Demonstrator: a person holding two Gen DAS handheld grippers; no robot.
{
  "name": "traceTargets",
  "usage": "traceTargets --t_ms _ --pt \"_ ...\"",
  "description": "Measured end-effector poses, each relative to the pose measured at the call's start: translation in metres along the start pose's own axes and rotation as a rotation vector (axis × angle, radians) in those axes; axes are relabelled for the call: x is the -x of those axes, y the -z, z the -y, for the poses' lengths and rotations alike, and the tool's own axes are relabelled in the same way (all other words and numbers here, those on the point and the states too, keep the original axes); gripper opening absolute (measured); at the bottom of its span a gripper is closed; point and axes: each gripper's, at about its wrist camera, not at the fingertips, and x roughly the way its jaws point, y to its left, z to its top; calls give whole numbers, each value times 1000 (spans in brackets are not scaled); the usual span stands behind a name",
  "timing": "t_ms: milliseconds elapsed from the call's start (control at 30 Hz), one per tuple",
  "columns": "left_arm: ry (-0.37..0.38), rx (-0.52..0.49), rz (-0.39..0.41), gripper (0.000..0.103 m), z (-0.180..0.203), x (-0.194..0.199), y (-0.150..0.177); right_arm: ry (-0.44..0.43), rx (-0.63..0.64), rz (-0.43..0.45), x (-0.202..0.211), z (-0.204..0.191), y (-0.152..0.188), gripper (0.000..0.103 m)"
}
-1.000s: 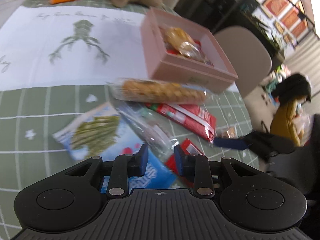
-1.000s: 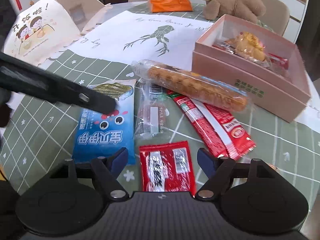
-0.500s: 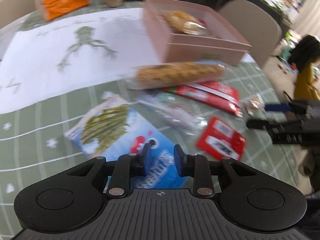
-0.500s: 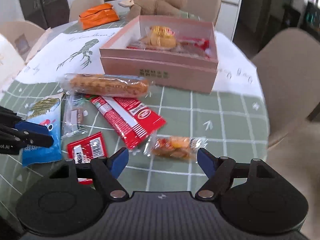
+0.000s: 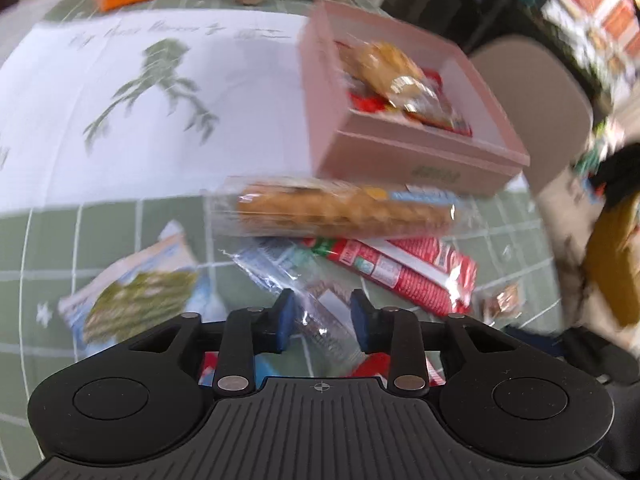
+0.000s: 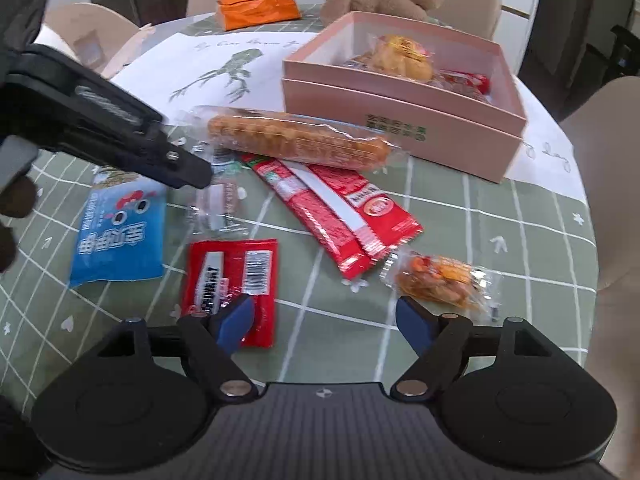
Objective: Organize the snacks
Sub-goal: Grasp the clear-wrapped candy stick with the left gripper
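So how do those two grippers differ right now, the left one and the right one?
The right gripper has its blue pads spread wide; the left gripper holds its pads much closer together. The right gripper hangs over bare tablecloth between the flat red packet and the small orange snack; the left gripper points at the clear wrapped snack. Both grip nothing and share the same black body.

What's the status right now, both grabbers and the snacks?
Left gripper jaws open, over clear plastic snack packet. Right gripper jaws wide open, empty. Six packets loose on green checked tablecloth; pink cardboard box part-filled. Nothing blocking.
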Motion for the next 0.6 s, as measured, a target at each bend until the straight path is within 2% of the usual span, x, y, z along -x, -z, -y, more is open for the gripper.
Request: traceTargets --t_ms 100,167,300,467,600 --pt "-71 -118 14 43 20 -3 2 16 -34 7 1 8 6 86" --pt "-77 -121 13 45 22 -4 2 8 -68 10 0 11 9 88" --pt "-85 -85 11 57 18 -8 -3 13 -93 13 -1 13 10 93" --pt "-109 -75 27 58 19 -12 -8 22 -99 14 -3 13 11 98" --pt "-70 -101 39 50 12 -8 -2 23 -107 14 -5 14 10 101"
